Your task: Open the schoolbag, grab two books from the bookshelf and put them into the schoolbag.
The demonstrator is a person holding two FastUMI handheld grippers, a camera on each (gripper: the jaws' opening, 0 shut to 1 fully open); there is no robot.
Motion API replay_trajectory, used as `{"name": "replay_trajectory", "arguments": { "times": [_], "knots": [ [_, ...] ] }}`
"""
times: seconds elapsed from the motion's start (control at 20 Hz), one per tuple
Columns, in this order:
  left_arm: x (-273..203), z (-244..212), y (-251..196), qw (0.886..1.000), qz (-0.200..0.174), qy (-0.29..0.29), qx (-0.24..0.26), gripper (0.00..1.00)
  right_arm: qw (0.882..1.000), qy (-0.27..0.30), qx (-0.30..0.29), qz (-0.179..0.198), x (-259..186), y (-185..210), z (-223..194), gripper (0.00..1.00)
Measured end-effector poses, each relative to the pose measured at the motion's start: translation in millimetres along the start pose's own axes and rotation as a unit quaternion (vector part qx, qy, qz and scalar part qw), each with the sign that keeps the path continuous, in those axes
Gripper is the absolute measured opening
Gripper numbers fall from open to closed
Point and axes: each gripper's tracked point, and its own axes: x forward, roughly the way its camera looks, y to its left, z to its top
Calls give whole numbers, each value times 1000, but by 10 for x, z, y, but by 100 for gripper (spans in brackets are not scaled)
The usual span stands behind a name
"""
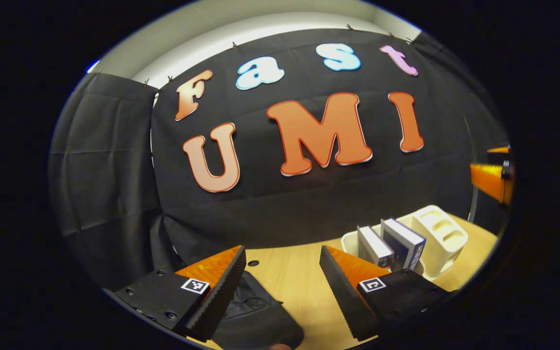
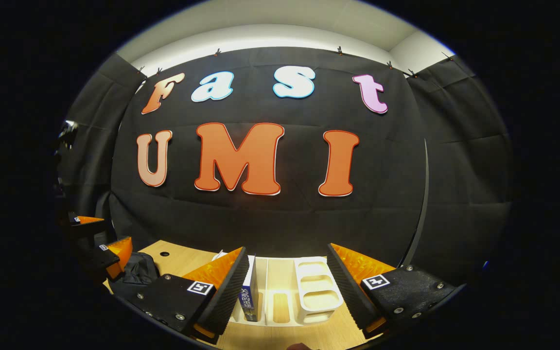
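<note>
Both the left gripper and right gripper are held wide apart and empty above the pale wooden tabletop, the black fabric schoolbag lying nearest, the two upright books slotted beyond in the cream plastic bookshelf.

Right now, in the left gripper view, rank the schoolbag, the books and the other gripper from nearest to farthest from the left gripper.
1. Schoolbag, right below the left gripper.
2. Books, upright in the bookshelf, ahead to the right.
3. Right gripper, at the far right edge.
</note>
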Motion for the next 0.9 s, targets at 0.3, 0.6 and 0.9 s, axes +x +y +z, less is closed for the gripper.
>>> {"name": "replay_trajectory", "arguments": {
  "times": [0.3,0.6,0.9],
  "knots": [
    [19,-879,72,987,7,86,134,96,999,11,-22,-22,132,-214,-157,95],
    [-211,-1764,91,963,0,158,220,96,998,39,-41,-31,223,-419,-470,95],
    [-473,-2464,40,935,-9,208,288,96,997,59,-50,-25,274,-520,-690,95]
  ]
}}
